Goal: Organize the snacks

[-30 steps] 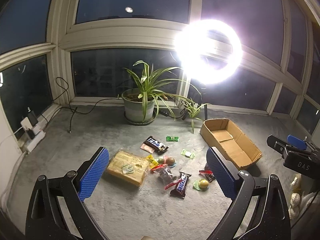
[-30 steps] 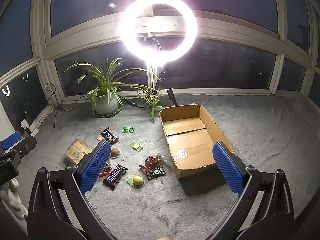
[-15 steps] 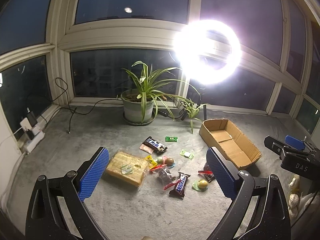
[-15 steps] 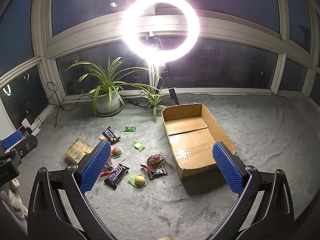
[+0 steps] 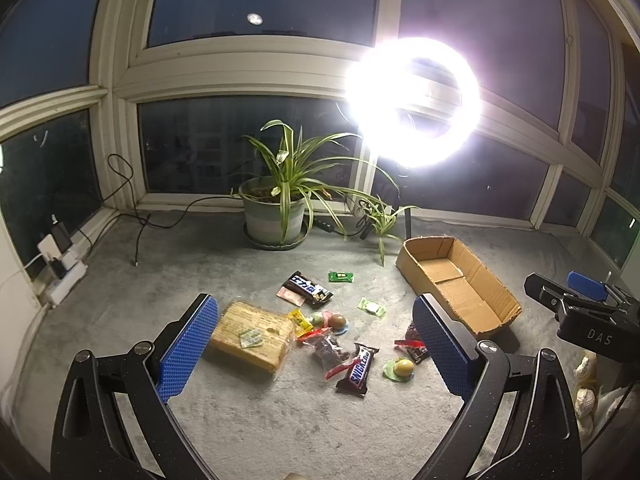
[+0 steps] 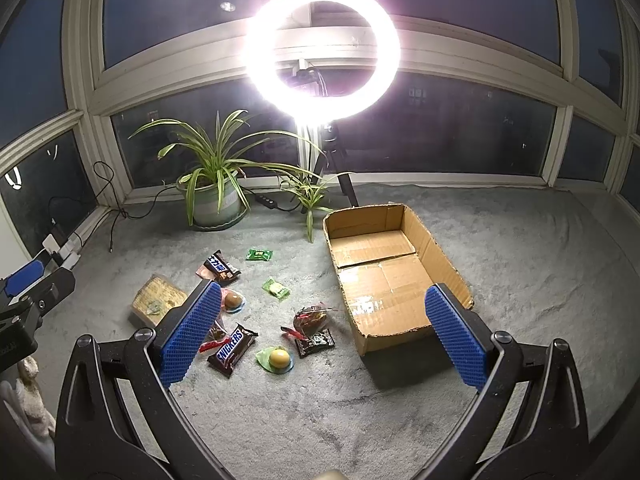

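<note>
Black claw [image 5: 314, 354] frames, blue textured pads [image 5: 186, 350], silver screws, "DAS" marking.

Both wrist cameras look down and forward from well above the carpet. The left view stands left of the right. Both share the snacks [image 5: 352, 368], box [image 6: 392, 276] and ring light [image 5: 412, 102].

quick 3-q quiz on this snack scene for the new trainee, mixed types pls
1. True or false: the cardboard box already holds snacks.
2. Which lies nearer the box: the Snickers bar or the black packet?
3. Multiple choice: the left gripper and right gripper are A) both open, holding nothing B) both shut C) one holding a snack.

Key: 1 false; 2 black packet; 3 A
</note>
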